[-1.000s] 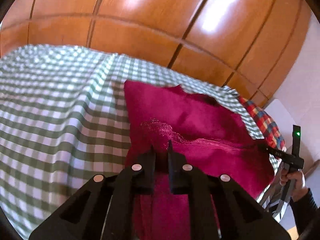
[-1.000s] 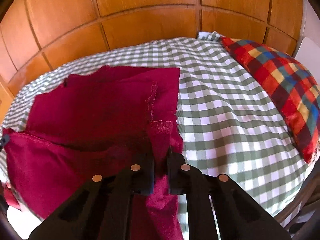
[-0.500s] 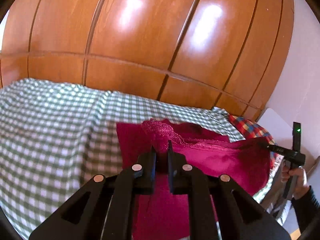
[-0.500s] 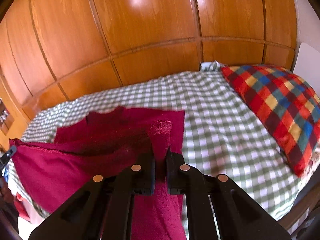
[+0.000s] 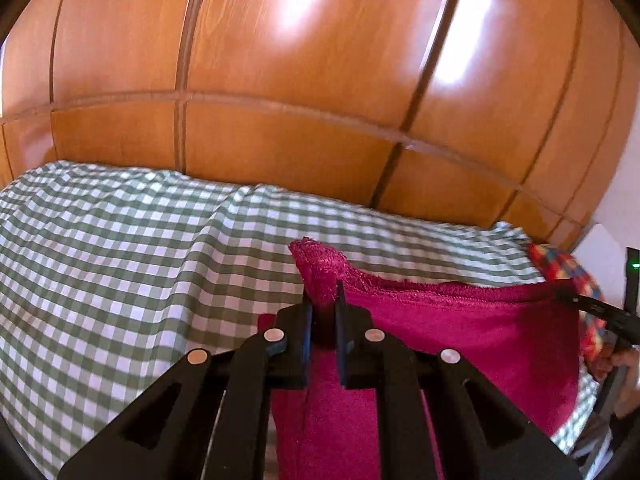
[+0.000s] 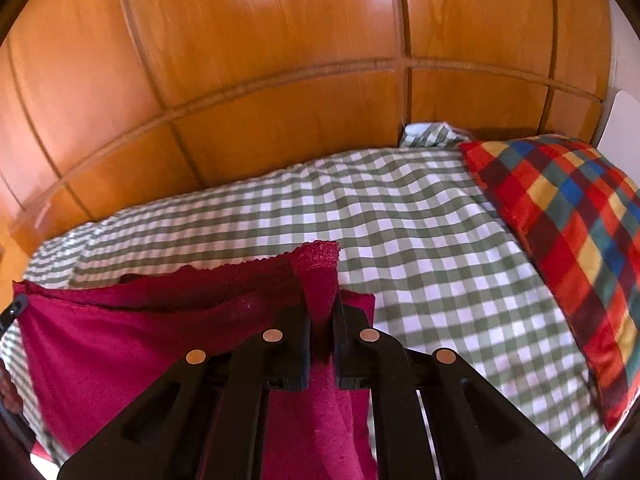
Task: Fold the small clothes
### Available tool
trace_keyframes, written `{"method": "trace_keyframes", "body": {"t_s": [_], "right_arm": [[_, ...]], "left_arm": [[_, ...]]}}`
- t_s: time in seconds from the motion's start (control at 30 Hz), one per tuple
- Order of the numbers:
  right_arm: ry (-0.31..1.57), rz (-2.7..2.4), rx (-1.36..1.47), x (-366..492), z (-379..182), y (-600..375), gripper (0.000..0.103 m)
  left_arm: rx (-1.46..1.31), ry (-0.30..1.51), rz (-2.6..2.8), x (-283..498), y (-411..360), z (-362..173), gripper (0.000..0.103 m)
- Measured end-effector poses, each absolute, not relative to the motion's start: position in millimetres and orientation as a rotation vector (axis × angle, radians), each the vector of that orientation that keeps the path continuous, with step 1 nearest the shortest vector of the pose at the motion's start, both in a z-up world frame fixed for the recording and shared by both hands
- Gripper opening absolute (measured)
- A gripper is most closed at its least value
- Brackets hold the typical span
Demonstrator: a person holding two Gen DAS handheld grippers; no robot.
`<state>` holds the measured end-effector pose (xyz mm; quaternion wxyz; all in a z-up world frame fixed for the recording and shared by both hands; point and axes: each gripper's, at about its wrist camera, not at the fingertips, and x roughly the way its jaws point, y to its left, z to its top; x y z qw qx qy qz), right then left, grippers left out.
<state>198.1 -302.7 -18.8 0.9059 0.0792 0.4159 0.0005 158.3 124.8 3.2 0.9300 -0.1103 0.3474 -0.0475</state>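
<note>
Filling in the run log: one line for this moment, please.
left gripper: shut on crimson garment corner | right gripper: shut on other corner | garment lifted, taut above checked bedsheet

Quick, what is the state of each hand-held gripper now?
Left hand-held gripper: closed on a corner of the magenta garment.
Right hand-held gripper: closed on the garment's other corner.

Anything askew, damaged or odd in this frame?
Nothing stands out. The left gripper and right gripper each pinch a top corner of the crimson garment, holding it stretched above the green checked bedsheet. Its frayed-looking top edge seems ordinary.
</note>
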Motion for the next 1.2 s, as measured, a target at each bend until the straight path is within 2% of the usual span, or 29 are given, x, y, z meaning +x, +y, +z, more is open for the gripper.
{"method": "trace_keyframes", "body": {"t_s": [0.2, 0.27, 0.33, 0.4, 0.43, 0.47, 0.6, 0.67, 0.73, 1.0, 1.07, 1.1, 1.13, 1.17, 1.2], "right_arm": [[0.985, -0.024, 0.14, 225, -66, -302, 0.007], [1.009, -0.021, 0.145, 226, -76, -303, 0.007], [1.0, 0.004, 0.182, 220, -73, -309, 0.009], [0.991, 0.013, 0.218, 210, -67, -317, 0.029], [0.976, 0.014, 0.232, 203, -63, -322, 0.05], [0.955, 0.016, 0.247, 193, -59, -328, 0.054], [0.936, 0.048, 0.334, 151, -52, -354, 0.054], [0.934, 0.065, 0.382, 127, -53, -365, 0.054], [0.935, 0.098, 0.427, 97, -56, -372, 0.054], [0.985, 0.224, 0.48, 33, -82, -353, 0.054], [1.006, 0.221, 0.455, 35, -90, -342, 0.042], [1.012, 0.209, 0.434, 36, -92, -336, 0.032], [1.013, 0.198, 0.42, 38, -93, -333, 0.026], [1.011, 0.19, 0.403, 39, -91, -328, 0.016], [1.008, 0.191, 0.397, 38, -89, -327, 0.014]], "left_arm": [[-0.207, 0.835, -0.017, 200, 118, -41, 0.008], [-0.176, 0.876, 0.016, 208, 115, -56, 0.017], [-0.176, 0.9, 0.016, 209, 113, -62, 0.019], [-0.194, 0.888, 0.008, 201, 116, -58, 0.033], [-0.215, 0.883, 0.002, 195, 120, -55, 0.044], [-0.232, 0.879, -0.006, 189, 123, -52, 0.045], [-0.264, 0.861, -0.053, 154, 134, -46, 0.047], [-0.301, 0.858, -0.1, 130, 140, -47, 0.054], [-0.321, 0.852, -0.14, 101, 143, -49, 0.056], [-0.383, 0.895, -0.251, 23, 137, -76, 0.057], [-0.388, 0.898, -0.25, 19, 131, -82, 0.053], [-0.394, 0.895, -0.251, 19, 129, -83, 0.05], [-0.393, 0.892, -0.242, 21, 128, -83, 0.043], [-0.394, 0.893, -0.232, 23, 129, -83, 0.03], [-0.396, 0.898, -0.224, 25, 130, -83, 0.025]]}}
